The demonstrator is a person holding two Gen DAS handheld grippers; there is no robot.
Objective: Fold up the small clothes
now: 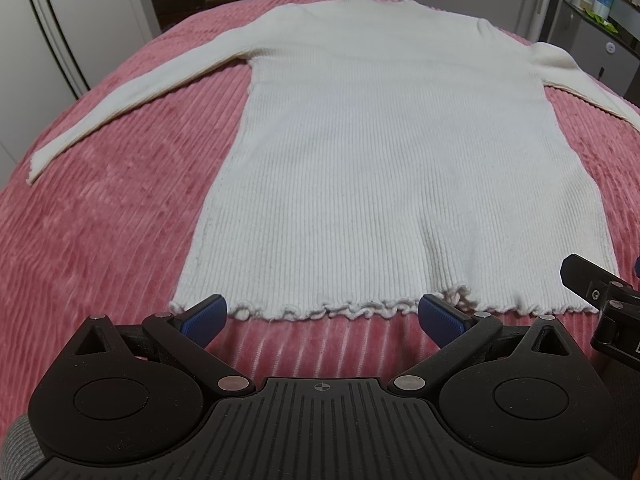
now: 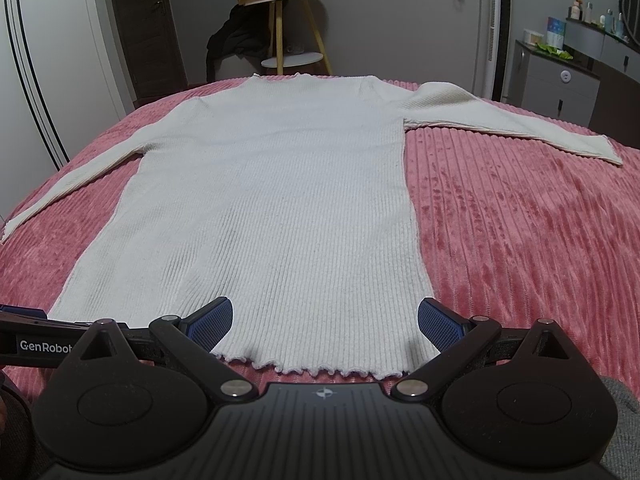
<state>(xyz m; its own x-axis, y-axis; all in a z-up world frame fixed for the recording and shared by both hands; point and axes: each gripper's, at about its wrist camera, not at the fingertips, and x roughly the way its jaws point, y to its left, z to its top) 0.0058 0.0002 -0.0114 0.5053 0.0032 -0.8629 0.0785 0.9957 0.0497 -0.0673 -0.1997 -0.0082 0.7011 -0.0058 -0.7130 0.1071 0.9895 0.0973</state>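
A white ribbed long-sleeved sweater [image 1: 384, 152] lies flat on the pink bedspread [image 1: 100, 232], collar far, frilled hem near, both sleeves spread out sideways. My left gripper [image 1: 322, 316] is open and empty, just short of the hem. My right gripper [image 2: 324, 320] is open and empty, its fingers over the hem's right part, above the sweater [image 2: 272, 208]. The right gripper's side shows at the right edge of the left wrist view [image 1: 600, 296]. The left gripper shows at the left edge of the right wrist view [image 2: 36, 340].
The pink ribbed bedspread [image 2: 520, 240] covers the bed. Beyond its far edge stand a yellow-legged side table [image 2: 294, 28] with dark clothes beside it, a grey cabinet [image 2: 560, 84] at the right, and white wardrobe doors [image 1: 40, 32] at the left.
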